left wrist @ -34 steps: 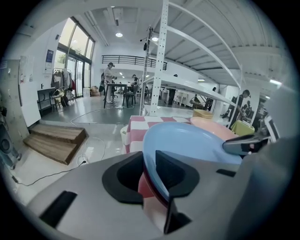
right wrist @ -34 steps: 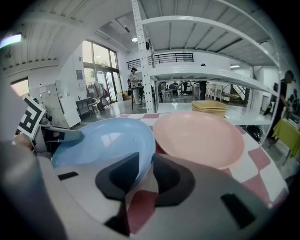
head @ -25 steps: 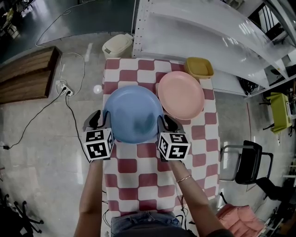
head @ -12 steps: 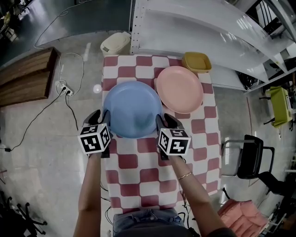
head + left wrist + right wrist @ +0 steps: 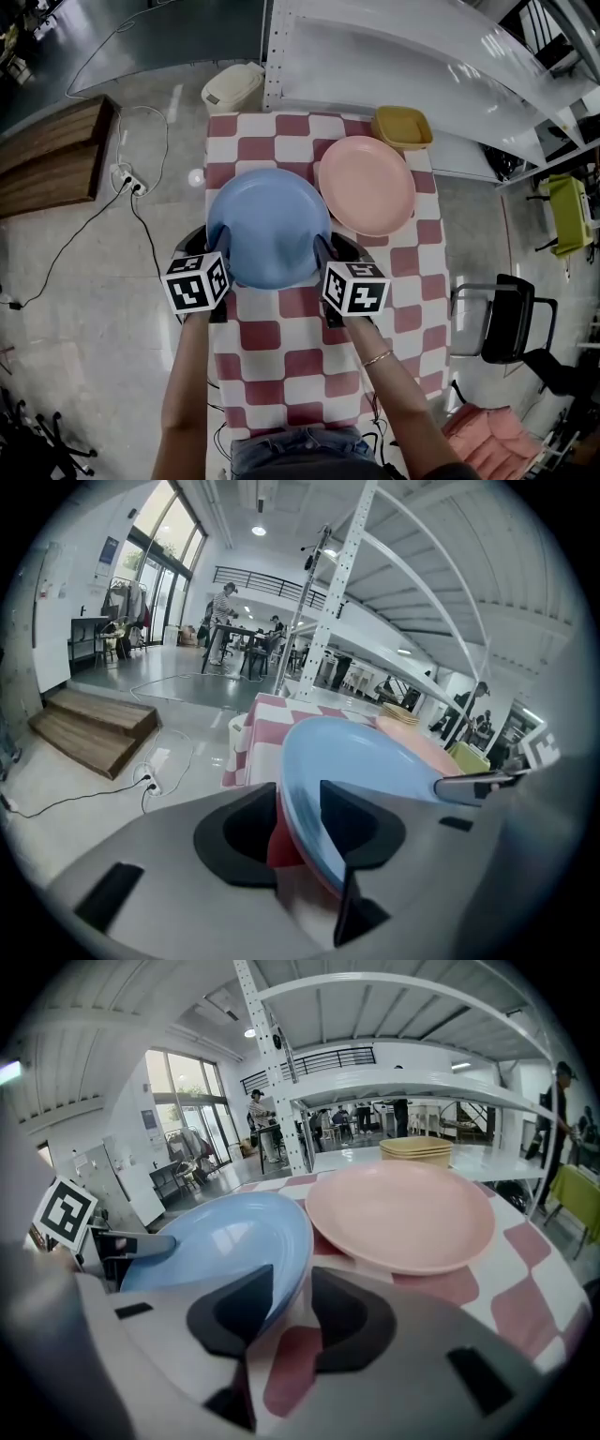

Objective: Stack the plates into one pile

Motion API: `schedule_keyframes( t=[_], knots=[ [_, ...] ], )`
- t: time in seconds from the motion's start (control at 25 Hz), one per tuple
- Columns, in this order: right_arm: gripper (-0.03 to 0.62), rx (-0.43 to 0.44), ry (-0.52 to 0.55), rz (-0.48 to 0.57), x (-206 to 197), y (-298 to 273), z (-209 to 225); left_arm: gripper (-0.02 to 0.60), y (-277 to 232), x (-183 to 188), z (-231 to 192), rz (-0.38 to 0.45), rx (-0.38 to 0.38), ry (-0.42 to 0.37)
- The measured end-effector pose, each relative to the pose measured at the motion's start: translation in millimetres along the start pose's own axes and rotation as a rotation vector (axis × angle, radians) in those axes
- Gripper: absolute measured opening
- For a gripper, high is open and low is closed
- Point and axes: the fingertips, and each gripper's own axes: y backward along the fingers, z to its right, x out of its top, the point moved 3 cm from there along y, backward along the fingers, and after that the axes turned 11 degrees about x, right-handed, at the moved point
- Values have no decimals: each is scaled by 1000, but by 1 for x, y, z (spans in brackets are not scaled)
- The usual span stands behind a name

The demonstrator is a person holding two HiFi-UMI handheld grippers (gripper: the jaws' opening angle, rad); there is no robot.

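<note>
Blue plate (image 5: 267,225) on table (image 5: 291,366), just beside pink plate (image 5: 367,185), not yet stacked. My left gripper (image 5: 300,817) and right gripper (image 5: 292,1321): jaws just been opening, now apart, blue rim between each, ungripped. Next, I judge: pinch both rims, lift, set onto pink.

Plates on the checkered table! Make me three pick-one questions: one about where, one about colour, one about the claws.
1. Where is the blue plate? A) on a chair B) on the floor C) on the checkered table, next to the pink plate
2. What colour is the stack behind the pink plate? A) green B) yellow C) black
3. The left claw and right claw are: A) shut on nothing B) open, the blue plate's rim between them C) holding the pink plate
Answers: C, it lies on the checks beside the pink one; B, the stack is yellow; B, gaps show beside the rim, and both claws have just been opening.
</note>
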Motion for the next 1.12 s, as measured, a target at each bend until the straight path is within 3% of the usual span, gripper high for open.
schedule_keyframes(
  t=[0.56,1.12],
  knots=[
    [123,6,-1,-9,-2,-3,-3,129,2,-5,-1,-5,36,-33],
    [123,54,40,66,15,51,-31,124,68,12,8,77,55,-52]
  ],
)
